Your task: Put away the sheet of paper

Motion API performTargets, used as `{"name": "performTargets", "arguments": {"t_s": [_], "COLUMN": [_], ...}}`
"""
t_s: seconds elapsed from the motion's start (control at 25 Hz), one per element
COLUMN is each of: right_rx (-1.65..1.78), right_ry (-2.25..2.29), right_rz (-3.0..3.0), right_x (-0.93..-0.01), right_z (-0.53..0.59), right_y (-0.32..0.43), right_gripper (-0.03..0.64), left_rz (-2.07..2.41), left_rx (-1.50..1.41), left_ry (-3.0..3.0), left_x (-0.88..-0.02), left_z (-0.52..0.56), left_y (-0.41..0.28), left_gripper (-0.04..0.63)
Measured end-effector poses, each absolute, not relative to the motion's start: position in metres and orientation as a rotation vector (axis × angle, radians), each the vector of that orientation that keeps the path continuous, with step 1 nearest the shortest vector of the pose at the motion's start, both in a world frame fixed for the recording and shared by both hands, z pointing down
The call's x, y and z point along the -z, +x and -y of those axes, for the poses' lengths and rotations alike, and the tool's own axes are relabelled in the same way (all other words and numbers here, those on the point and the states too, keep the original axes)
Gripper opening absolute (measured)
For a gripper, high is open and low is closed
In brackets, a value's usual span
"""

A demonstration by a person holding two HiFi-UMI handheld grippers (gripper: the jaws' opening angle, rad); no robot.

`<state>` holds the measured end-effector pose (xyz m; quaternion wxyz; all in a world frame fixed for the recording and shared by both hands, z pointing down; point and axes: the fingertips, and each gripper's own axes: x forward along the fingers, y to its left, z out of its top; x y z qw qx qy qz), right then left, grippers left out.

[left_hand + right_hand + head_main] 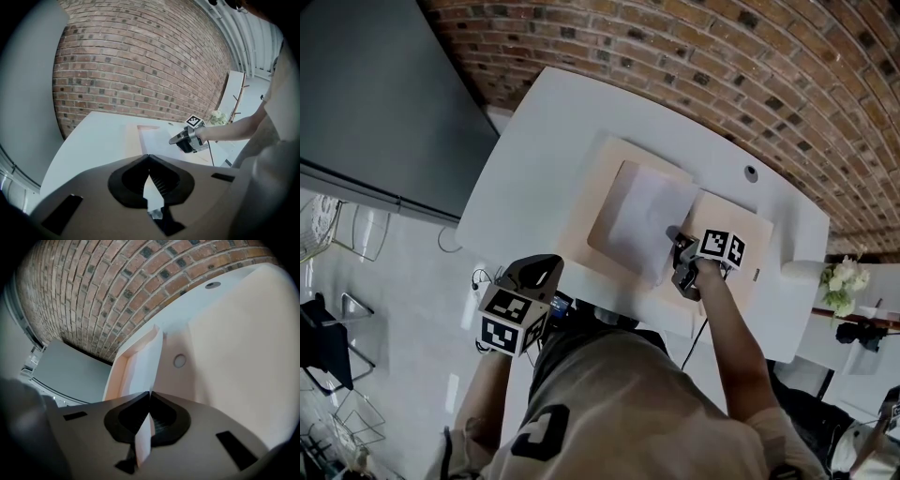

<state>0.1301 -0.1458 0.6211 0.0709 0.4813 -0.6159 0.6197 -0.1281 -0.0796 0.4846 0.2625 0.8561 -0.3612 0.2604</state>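
Head view: the right gripper (678, 246) pinches the sheet of paper (639, 217) at its 4 o'clock edge, over a shallow beige tray (602, 225) on the white table (525, 159).

Left gripper view: the left gripper (149, 158), off the table's 7 o'clock side, is clenched on nothing.

Right gripper view: the paper runs edge-on toward 11 o'clock. Likely step: laying it in. Next, lower it flat and release.

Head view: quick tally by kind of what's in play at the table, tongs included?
Paper: 1
Folder: 1
Table: 1
Tongs: 2 (left tongs, right tongs)
Total: 5
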Motion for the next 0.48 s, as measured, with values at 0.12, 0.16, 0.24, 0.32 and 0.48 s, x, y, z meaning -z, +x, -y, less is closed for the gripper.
{"name": "performTargets", "arguments": {"t_s": [0.12,0.16,0.24,0.32,0.48], "right_rx": [-1.863,-1.862,-1.862,-1.864,-1.863], "right_ry": [1.436,1.434,1.430,1.426,1.419], "right_rz": [1.862,1.865,1.870,1.875,1.883], "right_x": [-0.621,-0.622,-0.622,-0.623,-0.624], "right_z": [0.148,0.149,0.150,0.152,0.153], "right_y": [0.124,0.122,0.120,0.117,0.112], "right_gripper": [0.023,0.023,0.023,0.023,0.023], "left_rz": [0.980,0.980,0.981,0.984,0.992], "left_rx": [-0.709,-0.711,-0.712,-0.711,-0.710], "left_ry": [2.314,2.315,2.314,2.310,2.305], "left_x": [-0.484,-0.484,-0.485,-0.485,-0.486], "left_z": [0.078,0.078,0.078,0.077,0.076], "left_y": [-0.130,-0.131,-0.131,-0.132,-0.135], "left_gripper": [0.014,0.014,0.014,0.014,0.014]}}
